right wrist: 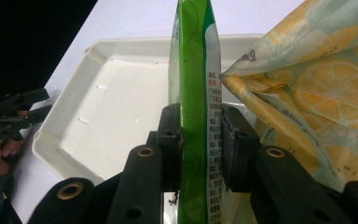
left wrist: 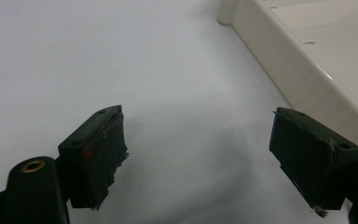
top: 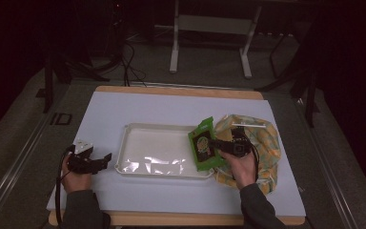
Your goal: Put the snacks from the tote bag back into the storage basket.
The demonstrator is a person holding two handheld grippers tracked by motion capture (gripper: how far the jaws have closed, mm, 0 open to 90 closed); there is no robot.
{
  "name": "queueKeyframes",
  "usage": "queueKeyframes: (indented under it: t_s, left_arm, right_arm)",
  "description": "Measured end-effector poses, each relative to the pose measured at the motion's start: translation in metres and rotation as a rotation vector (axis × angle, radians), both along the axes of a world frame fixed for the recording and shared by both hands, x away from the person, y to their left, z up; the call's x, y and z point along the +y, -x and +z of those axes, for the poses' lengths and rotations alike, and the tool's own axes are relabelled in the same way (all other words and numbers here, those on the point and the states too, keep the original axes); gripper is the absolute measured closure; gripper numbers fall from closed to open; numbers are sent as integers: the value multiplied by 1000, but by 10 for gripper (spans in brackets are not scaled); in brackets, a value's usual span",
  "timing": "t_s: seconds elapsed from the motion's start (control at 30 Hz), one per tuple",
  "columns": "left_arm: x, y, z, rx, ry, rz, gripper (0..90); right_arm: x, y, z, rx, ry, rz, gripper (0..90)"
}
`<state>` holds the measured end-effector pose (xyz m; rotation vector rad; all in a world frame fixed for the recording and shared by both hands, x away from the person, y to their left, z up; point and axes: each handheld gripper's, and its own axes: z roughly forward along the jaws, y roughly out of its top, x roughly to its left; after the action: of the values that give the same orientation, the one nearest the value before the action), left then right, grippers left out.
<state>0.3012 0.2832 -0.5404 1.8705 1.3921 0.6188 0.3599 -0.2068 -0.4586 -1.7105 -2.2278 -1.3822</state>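
- Right gripper: held by the person's right hand over the right half of the surface, its fingers closed on the green packet.
- Green packet, high view: held tilted and clear of the surface, above the right end of the tray, between the tray and the yellow lemon-print bag. Its printed face is turned towards the camera.
- Green packet, right gripper view: seen edge-on, standing upright between the two fingers. One finger presses its left face and the other its right face; the grip falls on the lower part of the packet, whose upper part rises well above the fingertips.
- Lemon-print bag: lies on the surface near its right edge, just beside the packet; a corner of the bag touches or nearly touches the packet's right face.
- Tray: cream, shallow, rectangular, placed at the middle of the surface, lying behind and below the packet in the right gripper view.
- Left gripper: held by the person's left hand near the front left corner of the surface, just beside the left end of the tray.
- Left gripper view: the fingers stand wide apart with only bare white surface between them; the tray wall runs along the right side, near the right finger.
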Motion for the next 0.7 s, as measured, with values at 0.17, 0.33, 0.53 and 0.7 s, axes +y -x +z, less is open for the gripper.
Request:
queueKeyframes:
  t_s: [0.17,0.33,0.53,0.7]
  left_arm:
    - [0,0,0,1,2,-1,186]
    - [0,0,0,1,2,1,186]
    - [0,0,0,1,0,0,186]
    - [0,0,0,1,-1,1,186]
  right_arm:
    - [1,0,-4,4,6,-5,715]
    - [1,0,-5,3,7,-11,713]
    - [2,0,-4,-2,23,-12,704]
    - [3,2,-5,-5,42,-12,696]
